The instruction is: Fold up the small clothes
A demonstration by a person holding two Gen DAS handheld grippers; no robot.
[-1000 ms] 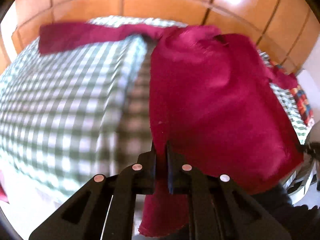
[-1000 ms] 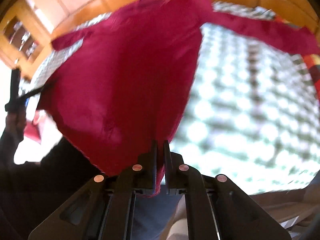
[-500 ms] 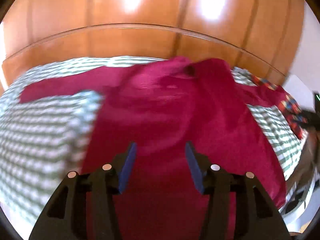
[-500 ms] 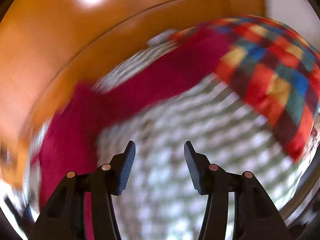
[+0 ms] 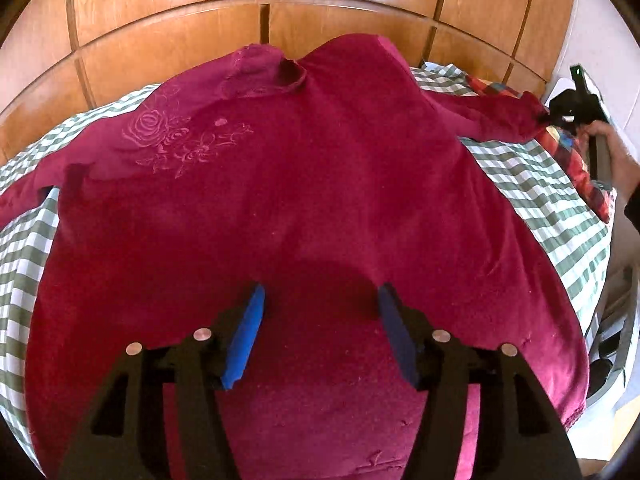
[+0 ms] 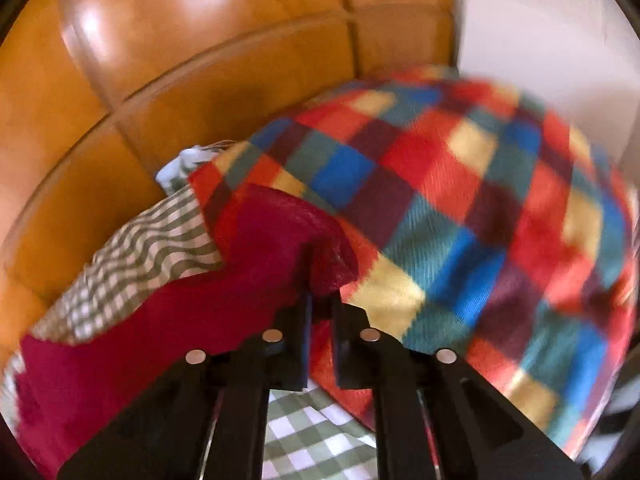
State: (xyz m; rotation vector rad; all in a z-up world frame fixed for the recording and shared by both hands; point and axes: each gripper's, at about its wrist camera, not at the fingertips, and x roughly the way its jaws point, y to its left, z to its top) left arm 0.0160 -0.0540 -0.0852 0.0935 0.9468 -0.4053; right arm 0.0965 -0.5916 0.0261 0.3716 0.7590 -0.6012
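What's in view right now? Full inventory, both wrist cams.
shirt: 1, crimson with rose embroidery, spread flat on the bed, right sleeve end pinched
bed cover: 1, green-white check, under the shirt
plaid blanket: 1, red, blue, yellow and teal, at the bed's right end, beside the sleeve
wood panelling: orange-brown, behind the bed
left tool: 1, black with blue pads, open above the shirt's lower body
right tool: 1, black, shut on the sleeve cuff

No readable text, labels, brands or numbers in either view; only marking is a rose embroidery on the red shirt (image 5: 280, 184), not lettering.
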